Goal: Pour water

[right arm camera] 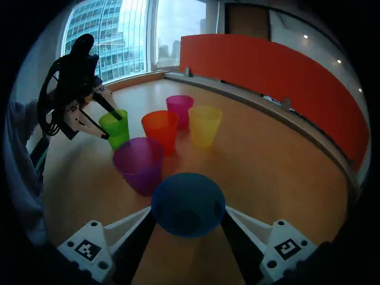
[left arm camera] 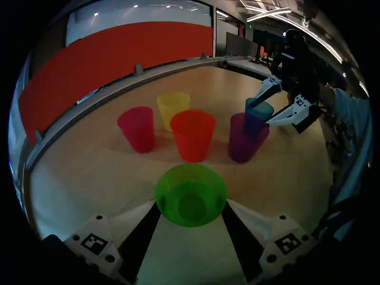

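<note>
Left gripper [left arm camera: 191,205]: fingers closed against both sides of a green plastic cup [left arm camera: 191,192], which is translucent and tapered, with its mouth towards the camera. The cup is at 6 o'clock in the left gripper view. There is a darker patch at its bottom; I cannot tell whether it is water.

Right gripper [right arm camera: 188,216]: clamped the same way on a blue plastic cup [right arm camera: 188,202] at 6 o'clock in the right gripper view. The interior is dark and I cannot tell the contents.

Surface: a light wooden table [left arm camera: 95,175]. Four more tapered, translucent cups stand upright on it in a loose cluster. Bearings from the green plastic cup in the left gripper view:
- orange plastic cup [left arm camera: 192,135]: 12 o'clock, nearest
- pink plastic cup [left arm camera: 137,129]: 11 o'clock, beside the orange one, with a gap showing
- yellow plastic cup [left arm camera: 173,107]: just short of 12 o'clock, behind those two
- purple plastic cup [left arm camera: 247,137]: 1 o'clock

Also in the left gripper view, the right gripper is at 2 o'clock. The blue plastic cup is between its white fingers, just behind the purple one. The purple cup hides its base, so I cannot tell whether it is resting or lifted. A pale sleeve [left arm camera: 349,111] is at 3 o'clock.

In the right gripper view, the left gripper is at 10 o'clock, with one finger on each side of the green plastic cup. That cup is near the purple and orange ones.

An orange partition panel [left arm camera: 104,61] runs along the table's far edge. Tall windows [right arm camera: 109,42] are at 11 o'clock in the right gripper view.
</note>
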`<state>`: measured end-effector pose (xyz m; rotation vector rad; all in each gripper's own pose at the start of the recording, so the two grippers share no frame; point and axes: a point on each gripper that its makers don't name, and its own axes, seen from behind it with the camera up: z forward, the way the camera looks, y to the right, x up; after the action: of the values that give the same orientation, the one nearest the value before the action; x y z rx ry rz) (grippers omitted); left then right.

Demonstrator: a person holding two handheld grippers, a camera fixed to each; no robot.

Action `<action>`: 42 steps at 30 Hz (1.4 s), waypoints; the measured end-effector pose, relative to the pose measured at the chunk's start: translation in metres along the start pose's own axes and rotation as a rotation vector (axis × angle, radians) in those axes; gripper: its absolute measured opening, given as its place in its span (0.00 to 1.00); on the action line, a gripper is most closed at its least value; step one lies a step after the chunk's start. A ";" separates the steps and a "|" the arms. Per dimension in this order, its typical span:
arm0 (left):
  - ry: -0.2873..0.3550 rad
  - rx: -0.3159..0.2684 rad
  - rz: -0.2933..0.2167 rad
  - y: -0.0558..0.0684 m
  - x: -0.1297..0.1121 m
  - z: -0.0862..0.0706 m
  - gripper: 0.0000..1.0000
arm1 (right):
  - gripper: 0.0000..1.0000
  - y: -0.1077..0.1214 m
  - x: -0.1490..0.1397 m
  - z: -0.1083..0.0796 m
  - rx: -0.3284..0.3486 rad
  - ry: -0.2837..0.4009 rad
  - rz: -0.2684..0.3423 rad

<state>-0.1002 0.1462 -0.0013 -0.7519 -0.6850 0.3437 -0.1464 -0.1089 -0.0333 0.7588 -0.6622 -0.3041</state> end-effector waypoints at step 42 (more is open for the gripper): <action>0.111 0.148 -0.091 -0.011 -0.018 -0.068 1.00 | 1.00 0.008 -0.018 -0.065 -0.128 0.052 0.073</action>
<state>-0.0671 0.0948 -0.0379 -0.5930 -0.5805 0.2644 -0.1175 -0.0602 -0.0707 0.6168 -0.6135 -0.2567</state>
